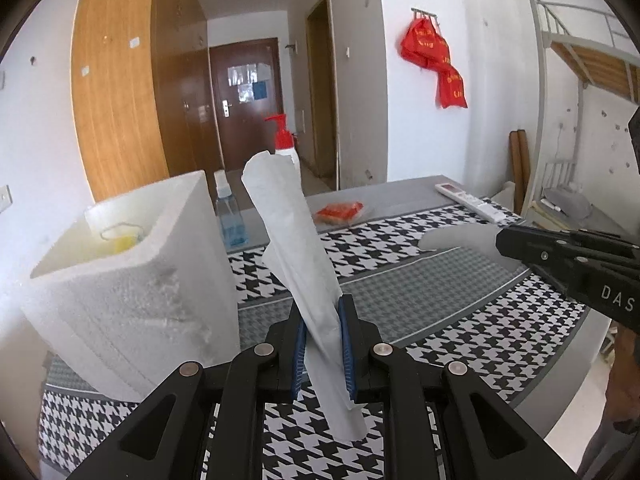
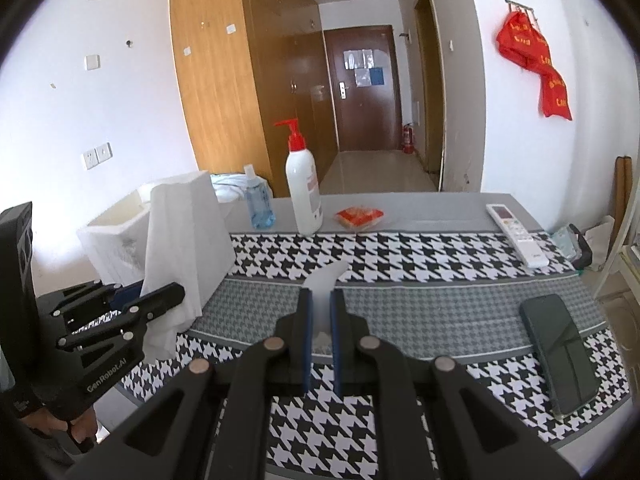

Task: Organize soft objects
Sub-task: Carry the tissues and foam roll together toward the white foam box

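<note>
A white cloth (image 1: 292,236) stands up out of my left gripper (image 1: 322,308), folded into a long narrow strip, and the blue pads are shut on its lower part. In the right wrist view the same cloth (image 2: 184,240) hangs as a broad sheet from the left gripper (image 2: 156,292), in front of a white foam box (image 2: 108,240). My right gripper (image 2: 320,292) is shut on a small pale, thin piece (image 2: 326,276) that pokes out past the fingertips. From the left wrist view the right gripper (image 1: 500,240) reaches in from the right above the table, apart from the cloth.
A houndstooth mat (image 2: 400,256) covers the grey table (image 2: 420,204). The foam box (image 1: 120,292) stands at the left. At the back are a pump bottle (image 2: 304,188), a blue bottle (image 2: 259,204), a red packet (image 2: 360,216) and a remote (image 2: 516,236). A dark phone (image 2: 560,356) lies at right.
</note>
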{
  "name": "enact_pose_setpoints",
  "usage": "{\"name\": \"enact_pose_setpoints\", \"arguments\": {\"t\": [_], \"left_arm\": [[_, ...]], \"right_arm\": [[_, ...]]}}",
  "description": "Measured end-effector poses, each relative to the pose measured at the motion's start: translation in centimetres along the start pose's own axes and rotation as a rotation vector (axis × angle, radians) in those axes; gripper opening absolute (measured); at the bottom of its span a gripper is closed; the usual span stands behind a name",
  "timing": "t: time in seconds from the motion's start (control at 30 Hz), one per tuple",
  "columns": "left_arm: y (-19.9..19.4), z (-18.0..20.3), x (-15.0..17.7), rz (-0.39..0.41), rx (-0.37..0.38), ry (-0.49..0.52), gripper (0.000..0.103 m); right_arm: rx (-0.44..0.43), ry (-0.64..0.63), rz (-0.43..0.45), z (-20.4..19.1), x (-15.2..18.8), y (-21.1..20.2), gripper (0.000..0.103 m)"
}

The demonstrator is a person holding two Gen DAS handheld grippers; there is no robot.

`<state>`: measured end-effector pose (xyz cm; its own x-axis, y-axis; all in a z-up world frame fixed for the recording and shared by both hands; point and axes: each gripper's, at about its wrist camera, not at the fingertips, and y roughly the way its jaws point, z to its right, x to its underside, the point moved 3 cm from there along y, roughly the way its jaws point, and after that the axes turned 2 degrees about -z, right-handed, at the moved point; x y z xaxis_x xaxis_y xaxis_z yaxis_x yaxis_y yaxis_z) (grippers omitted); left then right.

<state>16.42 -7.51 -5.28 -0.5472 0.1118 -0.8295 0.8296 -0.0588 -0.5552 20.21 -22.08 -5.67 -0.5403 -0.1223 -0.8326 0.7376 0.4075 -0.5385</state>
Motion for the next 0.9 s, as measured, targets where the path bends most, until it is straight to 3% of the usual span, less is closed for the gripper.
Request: {"name": "enact_pose_setpoints", "arguments": {"t": [0.9], "left_arm": [[-2.7, -0.3, -1.0, 0.082, 0.009, 0.019, 0.017]], "right_arm": [[0.028, -0.014, 0.071, -1.6, -0.6, -2.6, 0.011]]}}
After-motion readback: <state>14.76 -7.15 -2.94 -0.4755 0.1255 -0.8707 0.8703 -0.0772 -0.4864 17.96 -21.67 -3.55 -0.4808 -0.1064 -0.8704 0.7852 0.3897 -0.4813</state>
